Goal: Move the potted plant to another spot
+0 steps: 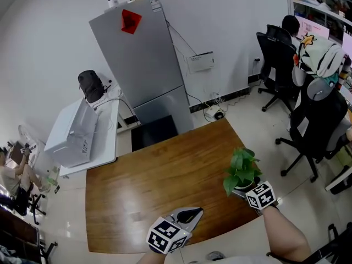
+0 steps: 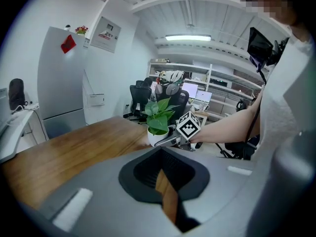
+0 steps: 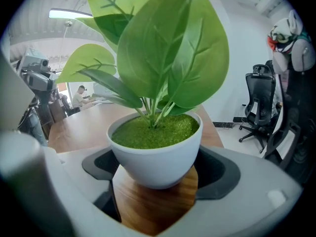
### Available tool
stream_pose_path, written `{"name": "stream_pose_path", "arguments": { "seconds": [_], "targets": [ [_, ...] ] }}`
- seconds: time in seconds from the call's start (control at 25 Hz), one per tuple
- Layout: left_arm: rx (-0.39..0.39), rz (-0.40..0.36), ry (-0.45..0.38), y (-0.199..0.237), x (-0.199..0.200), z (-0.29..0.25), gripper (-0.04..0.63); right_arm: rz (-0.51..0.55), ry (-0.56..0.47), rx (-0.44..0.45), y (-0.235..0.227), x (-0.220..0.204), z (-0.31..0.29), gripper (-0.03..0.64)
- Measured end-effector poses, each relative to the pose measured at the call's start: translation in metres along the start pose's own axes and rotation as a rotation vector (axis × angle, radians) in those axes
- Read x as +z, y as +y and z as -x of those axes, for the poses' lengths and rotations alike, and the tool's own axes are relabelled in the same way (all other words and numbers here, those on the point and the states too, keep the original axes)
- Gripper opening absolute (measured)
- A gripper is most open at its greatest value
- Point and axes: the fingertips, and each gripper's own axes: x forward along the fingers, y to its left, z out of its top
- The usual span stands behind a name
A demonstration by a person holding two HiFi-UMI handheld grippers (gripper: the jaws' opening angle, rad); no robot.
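Note:
The potted plant (image 1: 241, 169) has broad green leaves and a white pot. It is at the right front edge of the wooden table (image 1: 159, 186). My right gripper (image 1: 243, 191) reaches in from the front, its jaws wide on either side of the pot. In the right gripper view the pot (image 3: 155, 149) fills the gap of the right gripper (image 3: 155, 181) and both black pads (image 3: 219, 174) lie against its sides. Its base is at the tabletop; I cannot tell whether it touches. My left gripper (image 1: 193, 213) hovers over the front edge, shut with nothing in it. The left gripper view shows the plant (image 2: 159, 120) ahead.
A grey fridge (image 1: 143, 59) stands behind the table. A white cabinet (image 1: 82, 131) with a black bag (image 1: 91, 86) is at the back left. Office chairs (image 1: 313, 120) stand close to the table's right side. A person (image 1: 11, 175) sits far left.

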Motion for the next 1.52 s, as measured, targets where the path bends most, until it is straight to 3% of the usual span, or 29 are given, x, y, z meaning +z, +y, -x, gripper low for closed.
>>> {"name": "stream_pose_path", "arguments": {
  "seconds": [0.96, 1.16, 1.52],
  "targets": [
    [0.022, 0.014, -0.003, 0.008, -0.005, 0.012, -0.003, -0.005, -0.003, 0.017, 0.000, -0.002, -0.004, 0.478],
    [0.035, 0.024, -0.017, 0.006, -0.005, 0.014, -0.003, 0.000, 0.014, 0.033, 0.001, -0.007, 0.011, 0.511],
    [0.056, 0.043, -0.036, -0.007, -0.010, 0.020, -0.003, 0.077, 0.022, 0.104, 0.032, -0.002, 0.066, 0.511]
  ]
}}
